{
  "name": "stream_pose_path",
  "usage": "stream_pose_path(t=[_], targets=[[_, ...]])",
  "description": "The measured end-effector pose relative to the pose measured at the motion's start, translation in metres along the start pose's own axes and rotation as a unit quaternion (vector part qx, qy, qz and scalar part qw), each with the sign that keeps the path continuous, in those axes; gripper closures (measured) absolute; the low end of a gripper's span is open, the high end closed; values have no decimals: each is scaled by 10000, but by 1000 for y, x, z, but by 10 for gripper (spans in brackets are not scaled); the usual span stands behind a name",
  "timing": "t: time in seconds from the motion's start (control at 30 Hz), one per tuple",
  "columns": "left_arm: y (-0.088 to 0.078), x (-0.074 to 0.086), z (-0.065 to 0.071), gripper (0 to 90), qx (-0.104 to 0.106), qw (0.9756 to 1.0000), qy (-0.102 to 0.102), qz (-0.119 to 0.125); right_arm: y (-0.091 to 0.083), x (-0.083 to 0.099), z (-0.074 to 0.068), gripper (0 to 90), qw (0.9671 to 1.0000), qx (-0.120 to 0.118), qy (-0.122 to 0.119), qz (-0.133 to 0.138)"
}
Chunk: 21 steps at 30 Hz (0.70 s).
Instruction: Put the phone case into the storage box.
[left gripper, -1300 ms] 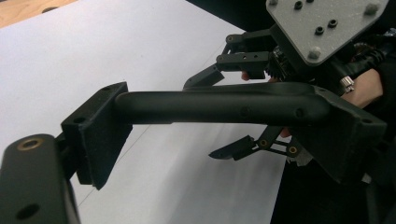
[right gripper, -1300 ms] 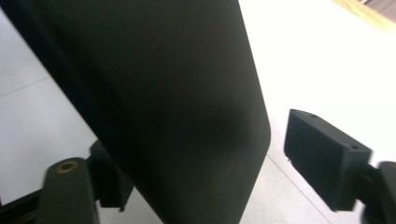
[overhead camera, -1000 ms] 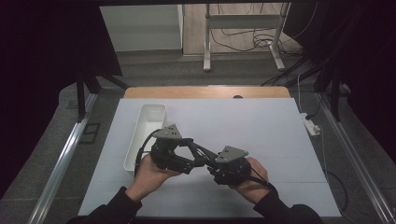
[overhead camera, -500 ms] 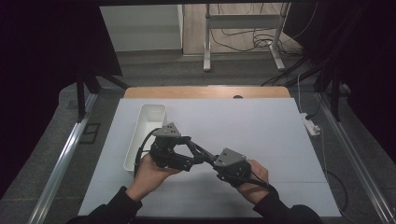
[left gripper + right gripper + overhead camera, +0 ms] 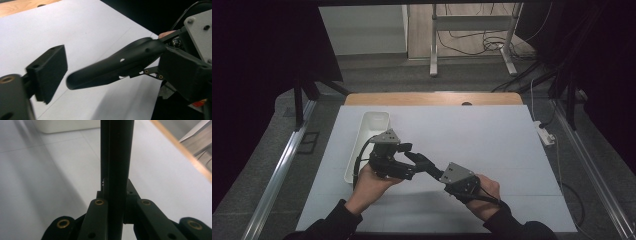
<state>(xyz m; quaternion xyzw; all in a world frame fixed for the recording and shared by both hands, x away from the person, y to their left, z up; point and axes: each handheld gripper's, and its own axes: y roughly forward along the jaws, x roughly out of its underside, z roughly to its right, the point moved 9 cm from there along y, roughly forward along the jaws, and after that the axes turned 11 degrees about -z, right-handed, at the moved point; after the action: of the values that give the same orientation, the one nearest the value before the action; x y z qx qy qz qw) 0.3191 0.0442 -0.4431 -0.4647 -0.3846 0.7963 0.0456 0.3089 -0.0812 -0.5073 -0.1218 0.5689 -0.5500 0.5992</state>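
Both hands low at the near edge of the table point(image 5: 492, 135), grippers angled toward each other, tips meeting near the middle.

L hand point(image 5: 371, 181) holds the L gripper point(image 5: 408, 155) w/ grey plate up, pointing right. In the L gripper view I see one of its pads at lower left and the R gripper's closed jaws point(image 5: 117, 63) crossing just in front of it, so L reads as spread, nothing pinched. Other L jaw not visible there.

R hand point(image 5: 484, 192) holds the R gripper point(image 5: 427, 165) pointing up-left toward the L one. In the R gripper view its jaws are pressed together into one dark bar, nothing between them that I can see. Can't tell if the two grippers actually touch.

Room: far half and right side of the white table surface open. Wood strip point(image 5: 432, 98) along the far edge. Power strip point(image 5: 544, 132) off the right edge.

Bin point(image 5: 371, 131), white, long, along the left side, just beside the L gripper. Inside looks bare as far as I can see; near end hidden by the gripper and cable.
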Motion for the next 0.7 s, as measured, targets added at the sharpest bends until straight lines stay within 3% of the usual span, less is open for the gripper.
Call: stream_pose_path(t=[0.27,0.43,0.6,0.7], targets=[[-2,4,-3,32,-101,9995,297,-62,0,3,0,844,9986,-486,211,-49],[-5,6,-5,15,-137,9987,475,-84,-4,5,2,844,9948,-906,472,48],[-9,7,-7,6,-134,9978,642,-37,-10,6,6,843,9910,-1141,678,199],[-11,7,-6,7,-5,9975,708,-13,-12,8,9,843,9884,-1295,756,246]])
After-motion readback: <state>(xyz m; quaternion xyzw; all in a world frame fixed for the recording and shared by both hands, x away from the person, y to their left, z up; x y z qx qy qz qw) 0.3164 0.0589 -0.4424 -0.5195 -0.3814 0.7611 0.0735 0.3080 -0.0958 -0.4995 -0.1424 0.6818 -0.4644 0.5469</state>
